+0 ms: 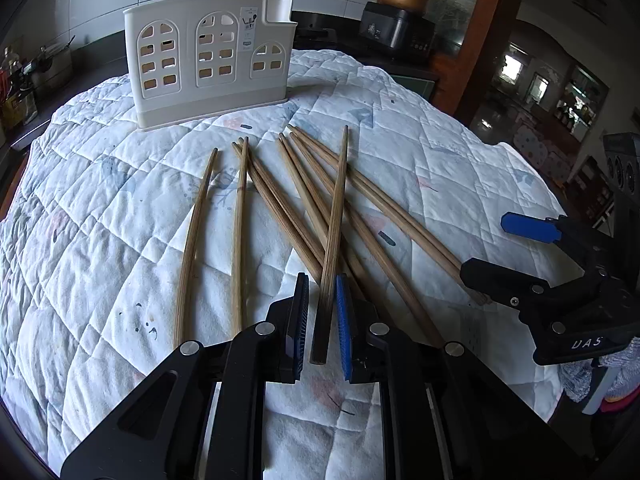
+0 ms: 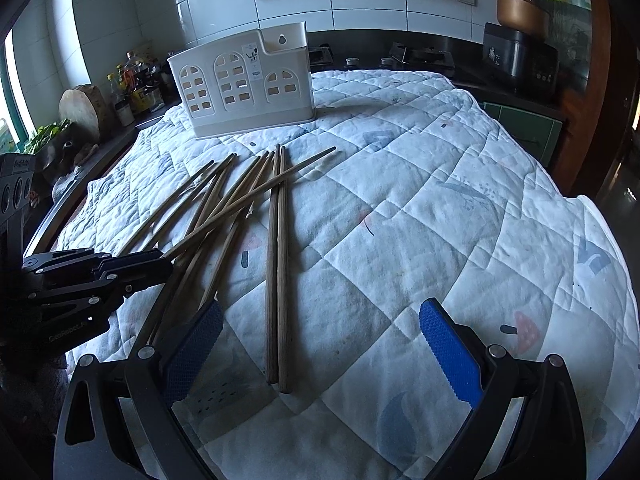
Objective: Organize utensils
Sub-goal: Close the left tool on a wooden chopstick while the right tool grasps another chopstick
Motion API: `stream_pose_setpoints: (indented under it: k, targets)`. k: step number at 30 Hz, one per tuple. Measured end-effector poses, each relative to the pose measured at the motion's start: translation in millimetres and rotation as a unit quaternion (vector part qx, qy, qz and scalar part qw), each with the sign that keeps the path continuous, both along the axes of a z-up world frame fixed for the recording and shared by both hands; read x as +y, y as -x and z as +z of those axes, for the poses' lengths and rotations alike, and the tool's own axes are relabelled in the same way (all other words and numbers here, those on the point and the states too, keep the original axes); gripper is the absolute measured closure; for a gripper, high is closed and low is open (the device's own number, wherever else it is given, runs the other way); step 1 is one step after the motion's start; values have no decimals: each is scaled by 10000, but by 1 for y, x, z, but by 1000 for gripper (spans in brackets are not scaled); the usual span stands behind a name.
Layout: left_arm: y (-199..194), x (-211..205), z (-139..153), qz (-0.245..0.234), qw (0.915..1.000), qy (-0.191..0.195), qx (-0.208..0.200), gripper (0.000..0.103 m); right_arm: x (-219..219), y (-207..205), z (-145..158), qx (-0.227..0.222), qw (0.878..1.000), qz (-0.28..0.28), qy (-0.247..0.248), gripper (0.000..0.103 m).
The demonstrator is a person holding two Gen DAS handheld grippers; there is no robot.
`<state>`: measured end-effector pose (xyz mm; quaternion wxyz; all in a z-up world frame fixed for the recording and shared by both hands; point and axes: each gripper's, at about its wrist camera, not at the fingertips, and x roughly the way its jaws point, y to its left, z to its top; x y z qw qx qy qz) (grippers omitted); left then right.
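Note:
Several wooden chopsticks [image 1: 304,216] lie fanned out on a white quilted cloth [image 1: 100,240]. A cream utensil holder [image 1: 208,60] with arched cut-outs stands upright behind them. My left gripper [image 1: 322,320] has its jaws narrowed around the thick end of one chopstick [image 1: 334,240]; a small gap shows on the left pad side. In the right wrist view my right gripper [image 2: 320,354] is wide open, straddling the ends of two parallel chopsticks [image 2: 276,264] without touching them. The holder [image 2: 240,84] stands at the back, and the left gripper [image 2: 132,268] sits at the left among the pile.
The cloth covers a round table that drops off on all sides. A dark counter with a stove [image 2: 420,56], a black cooker [image 2: 520,64] and bottles [image 2: 132,84] runs behind. My right gripper [image 1: 532,256] shows at the right in the left wrist view.

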<state>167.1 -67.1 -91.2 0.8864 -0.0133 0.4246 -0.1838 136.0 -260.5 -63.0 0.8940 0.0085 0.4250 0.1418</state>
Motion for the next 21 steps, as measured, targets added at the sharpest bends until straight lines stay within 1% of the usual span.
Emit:
stream_pose_setpoints:
  k: [1,5,9,11,13,14,16,17,18,21]
  targets:
    - [0,0,0,-23,10000,29,-9,94,0,0,0,2,10000,2,-6,8]
    - [3,-1,1,-86,9999,33,-65,96,-1,1,0,2,10000,5,-11,8]
    - [9,0,8,-95,9997,31,-211,97,-2,4,0,-9,10000,-6,-72,8]
    - [12,0,13,-95,9996,18,-274,97,-2,6,2,-24,9999,13,-98,10]
    - [15,3,18,-72,9994,75,-320,97,-1,8,2,-13,9999,47,-125,16]
    - [18,5,21,-51,9993,103,-363,97,0,9,2,-2,9999,62,-140,17]
    - [22,8,29,-21,9989,135,-457,97,2,11,2,-1,9999,92,-140,27]
    - [24,10,32,-5,9986,168,-494,97,3,12,1,18,9998,105,-144,29]
    - [27,11,36,1,9984,195,-530,98,3,12,0,41,9998,113,-165,34]
    - [33,17,46,42,9976,219,-651,97,3,14,-4,152,9993,139,-302,48]
